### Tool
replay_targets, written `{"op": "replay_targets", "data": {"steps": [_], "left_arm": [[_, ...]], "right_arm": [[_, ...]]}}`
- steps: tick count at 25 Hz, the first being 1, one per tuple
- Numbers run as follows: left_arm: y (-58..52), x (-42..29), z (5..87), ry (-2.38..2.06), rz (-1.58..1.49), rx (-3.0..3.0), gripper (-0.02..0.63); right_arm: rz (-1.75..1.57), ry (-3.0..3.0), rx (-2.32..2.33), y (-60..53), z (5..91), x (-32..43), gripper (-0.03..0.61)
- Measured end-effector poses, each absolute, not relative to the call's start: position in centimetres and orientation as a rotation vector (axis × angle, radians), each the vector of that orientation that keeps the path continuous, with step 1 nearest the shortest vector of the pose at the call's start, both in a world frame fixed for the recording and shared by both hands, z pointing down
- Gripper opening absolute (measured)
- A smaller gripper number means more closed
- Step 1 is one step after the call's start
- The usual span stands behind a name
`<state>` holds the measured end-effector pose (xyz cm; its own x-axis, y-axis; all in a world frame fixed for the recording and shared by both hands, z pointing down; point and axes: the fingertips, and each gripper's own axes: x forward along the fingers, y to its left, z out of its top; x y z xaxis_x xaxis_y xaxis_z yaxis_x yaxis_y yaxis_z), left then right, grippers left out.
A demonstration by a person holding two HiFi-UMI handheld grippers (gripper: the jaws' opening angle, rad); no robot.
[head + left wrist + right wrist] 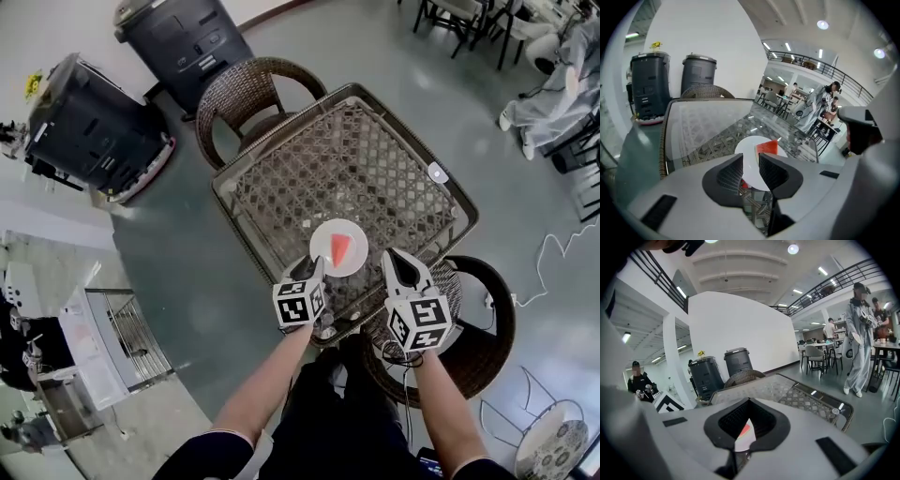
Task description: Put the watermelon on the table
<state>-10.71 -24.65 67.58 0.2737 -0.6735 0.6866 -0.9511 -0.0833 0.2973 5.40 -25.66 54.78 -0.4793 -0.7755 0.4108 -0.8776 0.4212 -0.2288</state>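
Observation:
A red watermelon wedge (339,249) lies on a round white plate (360,255), which rests near the front edge of the glass-topped wicker table (309,159). My left gripper (316,269) hovers at the plate's near left rim. Its jaws stand open, and through their gap the left gripper view shows the plate (746,145) and the watermelon (767,147). Nothing is pressed between the pads. My right gripper (395,257) is just right of the plate with its fingertips together, holding nothing. A sliver of watermelon (744,431) shows behind its jaws.
A wicker chair (253,94) stands at the table's far side and another (478,328) at the near right. Two dark bins (183,33) (89,127) sit at the back left. A small white disc (438,172) lies near the table's right edge. A person (858,333) stands off to the right.

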Motion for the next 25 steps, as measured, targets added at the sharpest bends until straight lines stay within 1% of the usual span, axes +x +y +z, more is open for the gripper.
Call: {"op": "replay_targets", "data": {"steps": [4, 10, 16, 18, 25], "left_arm": [[-24.2, -10.4, 63.8, -1.438, 0.408, 1.991, 0.103], [-23.0, -9.3, 58.3, -1.407, 0.368, 2.185, 0.098], [-22.5, -8.4, 52.6, -1.382, 0.304, 2.332, 0.04], [-22.3, -8.1, 50.9, -1.372, 0.277, 2.356, 0.006], [-21.0, -7.3, 46.0, -1.345, 0.209, 2.468, 0.006]], "right_arm": [[0.598, -2.449, 1.456, -25.6, 53.9, 5.1, 0.002], [0.577, -2.477, 1.452, -25.0, 52.3, 4.2, 0.002], [0.53, -2.515, 1.436, -24.6, 49.8, 2.9, 0.002], [0.516, -2.527, 1.431, -24.3, 48.9, 2.4, 0.002], [0.491, -2.59, 1.407, -22.7, 46.1, 0.9, 0.002]]}}
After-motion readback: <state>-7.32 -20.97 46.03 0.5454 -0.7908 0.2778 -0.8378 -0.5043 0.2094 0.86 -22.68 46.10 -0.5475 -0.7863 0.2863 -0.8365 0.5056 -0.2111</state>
